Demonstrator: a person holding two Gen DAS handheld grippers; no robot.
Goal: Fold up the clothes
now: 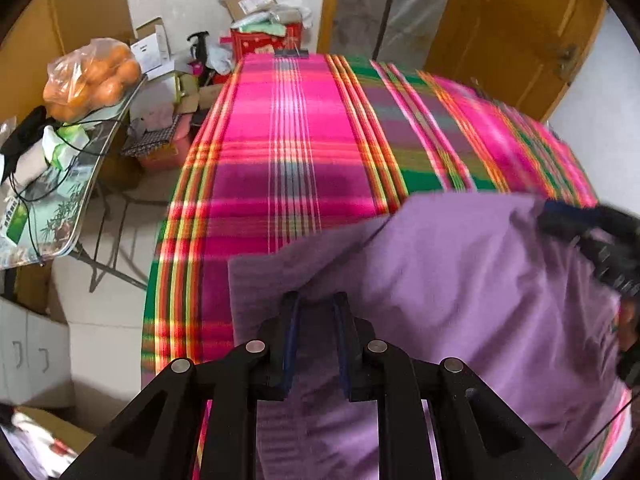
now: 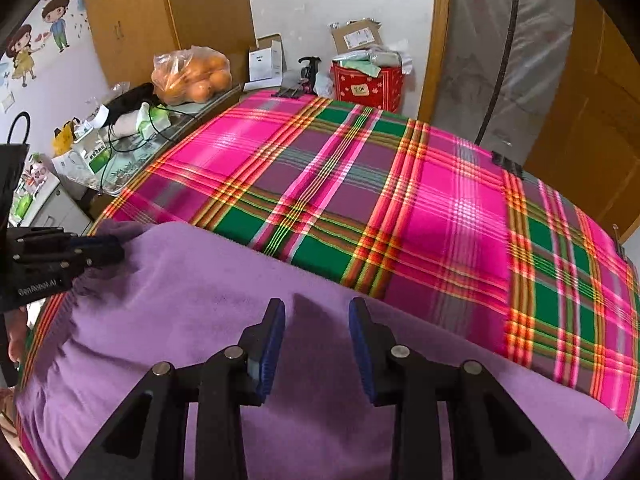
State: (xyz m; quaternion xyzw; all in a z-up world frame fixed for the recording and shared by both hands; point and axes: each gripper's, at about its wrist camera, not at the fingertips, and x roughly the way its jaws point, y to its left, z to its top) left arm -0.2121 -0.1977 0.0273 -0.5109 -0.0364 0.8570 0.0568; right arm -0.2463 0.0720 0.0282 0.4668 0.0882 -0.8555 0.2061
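Beyond purple garment [image 2: 280, 280] edge, bare plaid cloth [image 2: 440, 200] to far rim

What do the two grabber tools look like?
Both are black plastic. The left gripper and right gripper each have two flat fingers lined with blue pads, angled black arms with cut-out holes, and round silver pins at the joints. The left one's side carries small white lettering and screws.

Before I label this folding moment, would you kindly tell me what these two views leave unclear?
- Purple garment: type unclear; near part cut off by the bottom edge, both views.
- Right gripper: motion-blurred in the left wrist view.
- Left gripper: fabric bunches between its fingers; the pinch itself is hidden.
- Box labels: too small.
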